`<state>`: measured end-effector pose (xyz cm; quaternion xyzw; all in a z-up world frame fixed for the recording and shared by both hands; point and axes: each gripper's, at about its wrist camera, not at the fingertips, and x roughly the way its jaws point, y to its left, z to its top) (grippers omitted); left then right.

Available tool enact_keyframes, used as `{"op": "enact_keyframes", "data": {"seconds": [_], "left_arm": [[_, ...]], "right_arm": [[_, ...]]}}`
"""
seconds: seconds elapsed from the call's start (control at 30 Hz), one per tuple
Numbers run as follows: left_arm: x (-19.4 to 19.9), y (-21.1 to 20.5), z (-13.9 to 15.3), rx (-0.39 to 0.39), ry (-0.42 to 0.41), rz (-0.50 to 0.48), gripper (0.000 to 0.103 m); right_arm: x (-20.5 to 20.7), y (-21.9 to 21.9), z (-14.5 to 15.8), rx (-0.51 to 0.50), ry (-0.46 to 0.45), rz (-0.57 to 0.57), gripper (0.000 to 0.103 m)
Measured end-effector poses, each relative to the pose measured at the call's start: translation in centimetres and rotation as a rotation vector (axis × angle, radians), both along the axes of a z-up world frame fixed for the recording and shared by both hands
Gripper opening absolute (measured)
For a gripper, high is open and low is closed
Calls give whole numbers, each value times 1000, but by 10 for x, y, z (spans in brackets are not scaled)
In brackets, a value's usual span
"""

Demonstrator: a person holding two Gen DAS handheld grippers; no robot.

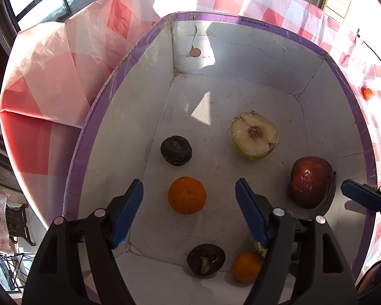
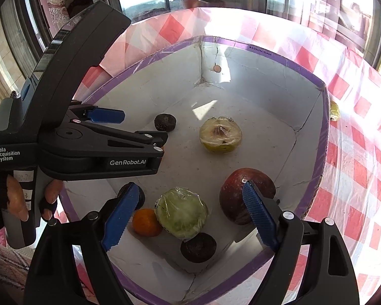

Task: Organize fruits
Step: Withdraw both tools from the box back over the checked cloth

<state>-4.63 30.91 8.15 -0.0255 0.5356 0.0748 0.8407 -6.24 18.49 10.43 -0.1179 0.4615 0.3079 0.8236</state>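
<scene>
A white box with a purple rim point(image 1: 119, 76) point(image 2: 322, 132) holds the fruit. In the left wrist view my left gripper point(image 1: 189, 209) is open above an orange point(image 1: 187, 195); a dark fruit point(image 1: 176, 150), a cut wrapped pear half point(image 1: 254, 134), a red apple point(image 1: 311, 181), a second dark fruit point(image 1: 205, 258) and a second orange point(image 1: 246, 267) lie around. In the right wrist view my right gripper point(image 2: 188, 214) is open over a wrapped green fruit half point(image 2: 181, 212), beside the apple point(image 2: 246, 193), an orange point(image 2: 146, 222) and a dark fruit point(image 2: 198, 247). The left gripper point(image 2: 106, 115) shows there too.
The box sits on a red and white checked cloth point(image 1: 50, 76) point(image 2: 355, 165). A small orange point(image 1: 367, 93) lies on the cloth right of the box. A yellow-green fruit point(image 2: 334, 110) lies outside the box's right wall. Windows stand behind the table.
</scene>
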Motion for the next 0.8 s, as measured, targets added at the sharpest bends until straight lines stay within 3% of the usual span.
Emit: {"op": "enact_keyframes", "data": {"seconds": [0.3, 0.43, 0.6, 0.8], "left_arm": [[2, -4, -8, 44, 34, 4, 76], [4, -3, -9, 40, 45, 23, 78], [8, 1, -8, 22, 52, 53, 78], [19, -10, 3, 77, 54, 134, 87]], "right_arm": [[-2, -8, 4, 63, -1, 32, 82], [-5, -21, 13, 137, 15, 32, 86], [3, -71, 29, 267, 9, -76, 86], [24, -157, 16, 267, 62, -318, 86]]}}
